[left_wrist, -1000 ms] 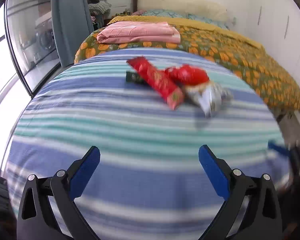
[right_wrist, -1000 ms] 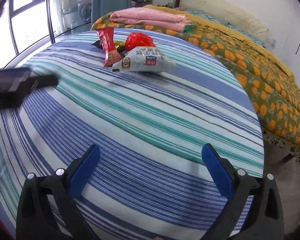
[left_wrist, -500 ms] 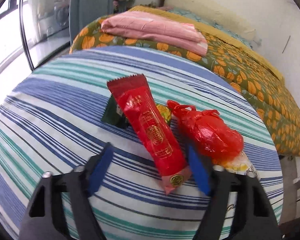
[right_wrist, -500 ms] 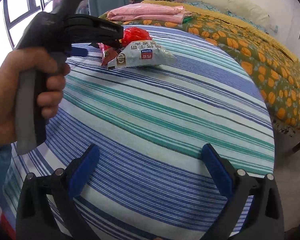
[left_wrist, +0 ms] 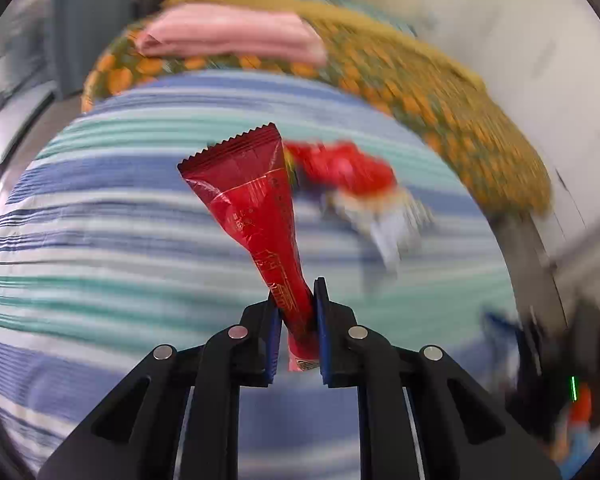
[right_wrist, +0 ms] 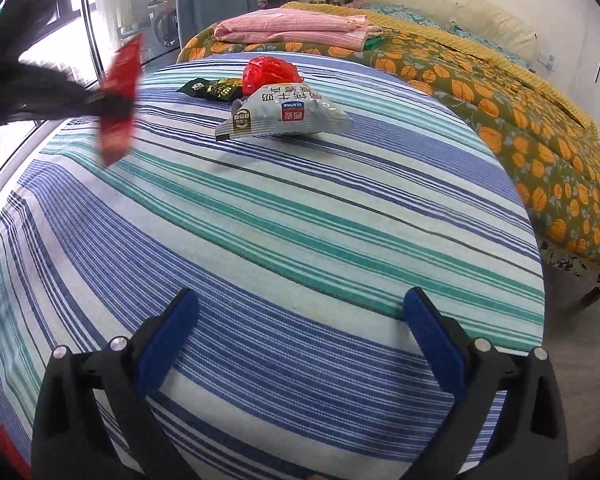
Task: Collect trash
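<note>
Motion blur is smearing the red bag (left_wrist: 340, 170) and silver packet (left_wrist: 388, 224) in the left wrist view. The left hand-held gripper (left_wrist: 296, 320) is hiding the red wrapper's (left_wrist: 252, 208) lower end. In the right wrist view that wrapper (right_wrist: 120, 100) is blurring, and the dark packet's (right_wrist: 208, 89) print is staying too small to tell.

My right tongs (right_wrist: 300, 332) stand wide apart, blue pads empty, above the round worktop's blue, green and white striped cloth (right_wrist: 300, 220). At the far side lie a grey printed snack bag (right_wrist: 288, 114), a crumpled red plastic bag (right_wrist: 270, 72) touching it behind, and a dark green wrapper (right_wrist: 208, 88) just beside. At left, blurred, my left tongs (right_wrist: 100, 102) grip a long red foil wrapper (right_wrist: 120, 100) off the cloth.
</note>
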The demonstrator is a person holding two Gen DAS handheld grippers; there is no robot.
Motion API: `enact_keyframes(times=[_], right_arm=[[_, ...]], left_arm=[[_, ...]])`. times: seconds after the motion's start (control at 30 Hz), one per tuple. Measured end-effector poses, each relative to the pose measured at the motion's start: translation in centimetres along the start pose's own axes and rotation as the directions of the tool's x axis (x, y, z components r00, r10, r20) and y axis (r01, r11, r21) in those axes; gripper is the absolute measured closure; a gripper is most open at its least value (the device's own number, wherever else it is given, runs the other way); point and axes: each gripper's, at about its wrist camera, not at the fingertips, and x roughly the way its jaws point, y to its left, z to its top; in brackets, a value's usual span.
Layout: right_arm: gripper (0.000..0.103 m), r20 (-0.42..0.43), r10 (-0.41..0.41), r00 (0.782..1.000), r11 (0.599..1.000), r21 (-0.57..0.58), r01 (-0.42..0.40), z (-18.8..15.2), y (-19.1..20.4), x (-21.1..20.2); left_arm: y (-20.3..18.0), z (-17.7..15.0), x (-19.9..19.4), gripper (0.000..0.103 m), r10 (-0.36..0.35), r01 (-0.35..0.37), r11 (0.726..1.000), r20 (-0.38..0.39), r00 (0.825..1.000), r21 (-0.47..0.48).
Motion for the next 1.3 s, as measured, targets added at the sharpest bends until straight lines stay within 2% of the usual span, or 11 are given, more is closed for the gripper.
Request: enact_keyframes(times=[0.1, 0.23, 0.33, 0.37, 0.43, 0.47, 0.67, 0.97, 1.17, 1.23, 1.3], right_arm=[[0.005, 0.002, -0.002, 1.0, 1.0, -0.001, 0.002, -0.1, 0.1, 0.0], [0.005, 0.002, -0.002, 1.0, 1.0, -0.001, 0.002, -0.1, 0.0, 0.0], [0.005, 0.001, 0.004, 1.0, 1.0, 0.004, -0.004, -0.1, -0.1, 0.1], [0.005, -0.001, 0.008, 1.0, 1.0, 0.008, -0.008, -0.1, -0.2, 0.1], [0.005, -0.006, 0.02, 1.0, 1.0, 0.02, -0.02, -0.1, -0.4, 0.2], [0.005, -0.007, 0.023, 1.0, 0.999, 0.024, -0.023, -0.1, -0.5, 0.2], [0.005, -0.005, 0.021, 1.0, 1.0, 0.022, -0.021, -0.2, -0.5, 0.3], [0.005, -0.021, 0.064, 0.998, 0.998, -0.012, -0.065, 0.8, -1.0, 0.7], [0.005, 0.119, 0.13, 0.984, 0.991, -0.005, -0.131, 8.4, -1.3, -0.3], [0.005, 0.096, 0.127, 0.987, 0.99, -0.075, -0.12, 11.0, 0.0, 0.8], [0.005, 0.05, 0.066, 0.997, 0.988, -0.144, -0.059, 12.7, 1.1, 2.9]], left_arm=[[-0.3, -1.5, -1.0, 0.088, 0.003, 0.007, 0.994, -0.089, 0.996, 0.113], [-0.7, -2.7, 0.0, 0.087, 0.06, -0.047, 0.986, -0.077, 0.995, 0.157], [-0.5, -3.7, 2.0, 0.064, 0.035, -0.029, 0.995, -0.055, 0.998, 0.097], [-0.4, -3.9, 2.6, 0.054, 0.05, -0.047, 0.995, -0.043, 0.998, 0.084], [-0.7, -4.4, 3.1, 0.046, 0.089, -0.09, 0.992, 0.012, 0.996, 0.086], [-0.9, -4.6, 3.1, 0.034, 0.103, -0.104, 0.99, 0.02, 0.994, 0.09], [-0.9, -6.3, 3.4, 0.012, 0.239, -0.249, 0.961, 0.096, 0.966, 0.122], [0.1, -6.8, 3.2, 0.004, 0.244, -0.251, 0.967, 0.115, 0.963, 0.051], [0.2, -6.8, 3.1, 0.004, 0.245, -0.252, 0.966, 0.116, 0.963, 0.052], [0.2, -6.9, 3.1, 0.004, 0.243, -0.251, 0.967, 0.116, 0.963, 0.051], [0.1, -6.9, 3.1, 0.004, 0.243, -0.25, 0.967, 0.116, 0.963, 0.049]])
